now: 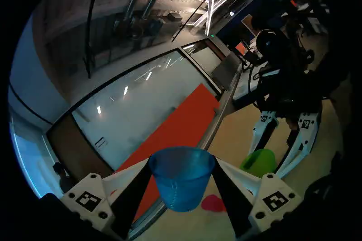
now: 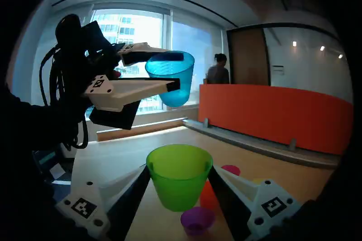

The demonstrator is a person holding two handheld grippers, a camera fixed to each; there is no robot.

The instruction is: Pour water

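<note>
Nearest to us in the right gripper view, the right gripper [image 2: 179,172] holds the green cup [image 2: 179,186] upright, one finger pressed on each side of its wall under the rim. We cannot tell whether its base touches the table [image 2: 267,168]. A purple cup [image 2: 197,221] stands just nearer than it, an orange cup [image 2: 207,196] is half hidden at its right, and a pink disc [image 2: 231,169] lies a little farther right.

Up on the left, well above the green cup, we see the left gripper [image 2: 174,69] reaching in from the left, clamped on the blue cup [image 2: 171,78], which hangs close to upright, mouth up. Dark cables [image 2: 59,73] and a dark sleeve [image 2: 31,123] sit behind that gripper. We cannot tell whether either cup has water in it.

In the left gripper view the blue cup sits between the near fingers, both against its sides, and the green cup shows at far right between the other gripper's fingers.

Far off, an orange panel [image 2: 276,114] runs along the table's right edge, a window [image 2: 131,28] takes the far left, and a person [image 2: 218,73] stands by it.
</note>
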